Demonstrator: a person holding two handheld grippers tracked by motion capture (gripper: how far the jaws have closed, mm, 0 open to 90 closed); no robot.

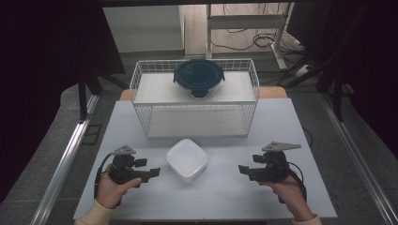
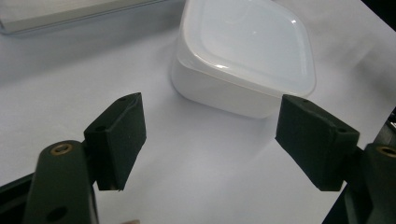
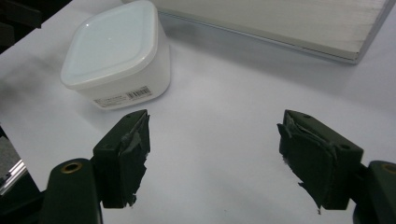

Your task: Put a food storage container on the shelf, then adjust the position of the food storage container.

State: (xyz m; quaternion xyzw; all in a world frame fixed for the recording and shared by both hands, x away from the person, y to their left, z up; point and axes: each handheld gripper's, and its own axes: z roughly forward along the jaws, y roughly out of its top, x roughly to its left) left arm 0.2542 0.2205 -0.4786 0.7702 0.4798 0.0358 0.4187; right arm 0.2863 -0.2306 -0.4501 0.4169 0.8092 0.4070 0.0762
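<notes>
A white square container with a lid sits on the pale table, between my two grippers. To its left, my left gripper points at it; in the left gripper view the container lies just beyond the open gripper, with nothing between the jaws. To its right, my right gripper also points inward. In the right gripper view the container, with a label on its side, lies ahead at upper left of the open, empty gripper. Its pads look torn.
Behind the container stands a white wire basket rack with two levels. A round glass container with a dark lid rests on the rack's upper shelf. The table's edges run close on both sides, with metal rails on the floor beyond.
</notes>
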